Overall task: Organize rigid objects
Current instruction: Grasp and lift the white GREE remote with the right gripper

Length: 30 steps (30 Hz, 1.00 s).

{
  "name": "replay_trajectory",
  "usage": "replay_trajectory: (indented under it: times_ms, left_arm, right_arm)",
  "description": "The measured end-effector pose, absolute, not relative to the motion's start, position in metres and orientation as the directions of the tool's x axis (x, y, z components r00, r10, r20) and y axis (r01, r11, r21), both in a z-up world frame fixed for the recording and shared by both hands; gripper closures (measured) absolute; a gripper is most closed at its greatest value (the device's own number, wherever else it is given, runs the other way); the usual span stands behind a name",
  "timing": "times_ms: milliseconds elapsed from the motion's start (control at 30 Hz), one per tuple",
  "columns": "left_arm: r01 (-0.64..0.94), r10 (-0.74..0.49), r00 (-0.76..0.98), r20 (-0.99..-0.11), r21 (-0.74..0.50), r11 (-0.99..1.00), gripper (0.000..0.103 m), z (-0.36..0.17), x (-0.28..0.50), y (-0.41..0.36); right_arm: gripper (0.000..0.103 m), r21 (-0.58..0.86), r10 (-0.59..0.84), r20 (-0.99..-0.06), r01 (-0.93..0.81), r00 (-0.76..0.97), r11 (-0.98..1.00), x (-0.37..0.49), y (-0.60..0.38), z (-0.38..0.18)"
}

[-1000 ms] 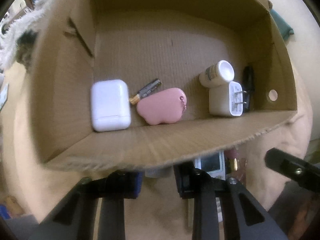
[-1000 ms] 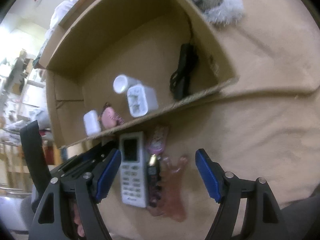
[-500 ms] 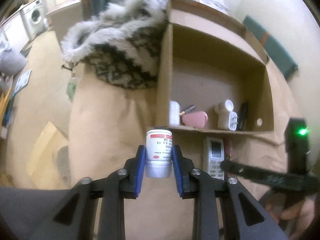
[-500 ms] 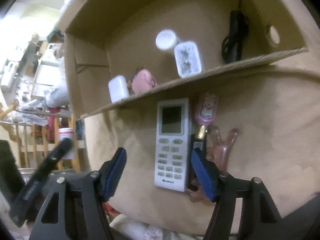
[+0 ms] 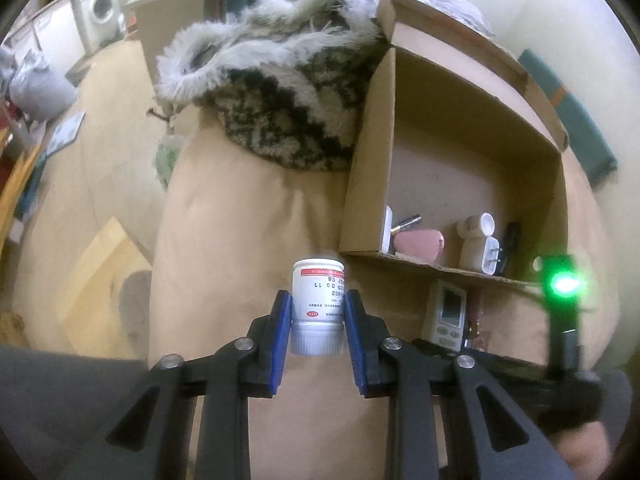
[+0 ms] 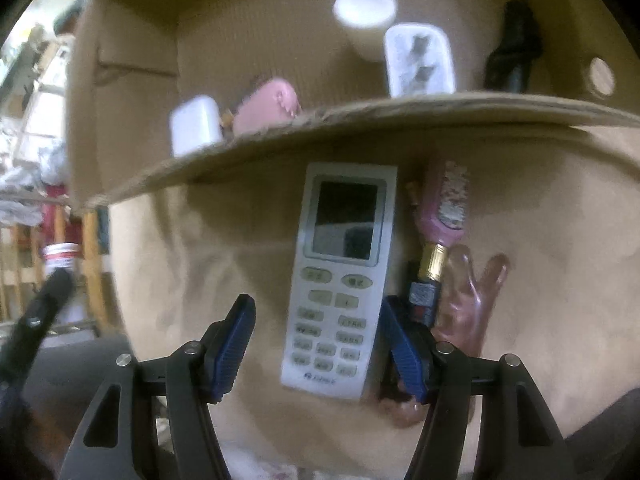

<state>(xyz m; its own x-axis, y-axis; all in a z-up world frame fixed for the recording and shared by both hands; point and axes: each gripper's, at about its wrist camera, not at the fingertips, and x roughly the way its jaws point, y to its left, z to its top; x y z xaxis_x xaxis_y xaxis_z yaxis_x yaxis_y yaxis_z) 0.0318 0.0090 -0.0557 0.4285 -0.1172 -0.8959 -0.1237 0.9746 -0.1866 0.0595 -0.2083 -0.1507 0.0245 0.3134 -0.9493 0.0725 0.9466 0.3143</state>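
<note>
My left gripper [image 5: 318, 316] is shut on a white pill bottle [image 5: 319, 304] with a red-banded label, held above the tan sofa cushion [image 5: 224, 240], left of the cardboard box [image 5: 472, 152]. My right gripper [image 6: 318, 332] is open, its blue pads [image 6: 234, 340] either side of the lower end of a white remote control [image 6: 336, 276] lying in front of the box [image 6: 360, 116]. The remote also shows in the left wrist view [image 5: 448, 310]. The box holds a white case [image 6: 195, 125], a pink pouch [image 6: 267, 105], a white charger [image 6: 419, 61], a white bottle [image 6: 365, 14] and a black cable [image 6: 514, 46].
Right of the remote lie a pink bottle [image 6: 446, 204], a gold-and-black lipstick [image 6: 424, 280] and a translucent pink hand-shaped piece [image 6: 466, 296]. A furry patterned garment [image 5: 280, 92] lies on the cushion beside the box's left wall. The floor [image 5: 80, 168] drops away on the left.
The left gripper pulled back from the box, now holding the pill bottle, then stayed still. The right gripper moved closer to the remote, which now lies between its open pads.
</note>
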Motion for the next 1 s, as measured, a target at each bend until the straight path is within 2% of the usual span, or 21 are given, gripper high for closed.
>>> replay_trajectory:
  times_ms: [100, 300, 400, 467, 633, 1000]
  left_arm:
    - [-0.137, -0.089, 0.449, -0.889, -0.167, 0.977, 0.079, -0.051, 0.033, 0.012]
    - [-0.167, -0.093, 0.442, -0.892, -0.184, 0.969, 0.079, -0.054, 0.034, 0.019]
    - [-0.164, -0.087, 0.449, -0.889, -0.178, 0.97, 0.079, -0.052, 0.034, 0.017]
    - [-0.159, -0.074, 0.458, -0.886, -0.163, 0.974, 0.079, -0.051, 0.034, 0.015]
    - [-0.162, -0.058, 0.452, -0.89, -0.146, 0.976, 0.079, -0.054, 0.033, 0.015]
    - [-0.161, -0.027, 0.435, -0.9, -0.107, 0.981, 0.079, -0.062, 0.035, 0.013]
  right_arm:
    - [0.029, 0.255, 0.254, -0.967, 0.034, 0.031, 0.966, 0.066, -0.194, -0.156]
    - [0.028, 0.143, 0.147, -0.987, -0.065, 0.059, 0.988, 0.066, -0.164, -0.158]
    - [0.035, 0.116, 0.122, -0.99, -0.087, 0.073, 0.989, 0.064, -0.159, -0.157]
    - [0.043, 0.1, 0.107, -0.99, -0.086, 0.089, 0.991, 0.063, -0.16, -0.155]
    - [0.056, 0.118, 0.127, -0.985, -0.084, 0.113, 0.989, 0.057, -0.172, -0.146]
    - [0.057, 0.31, 0.322, -0.939, -0.111, 0.119, 0.944, 0.022, -0.214, -0.106]
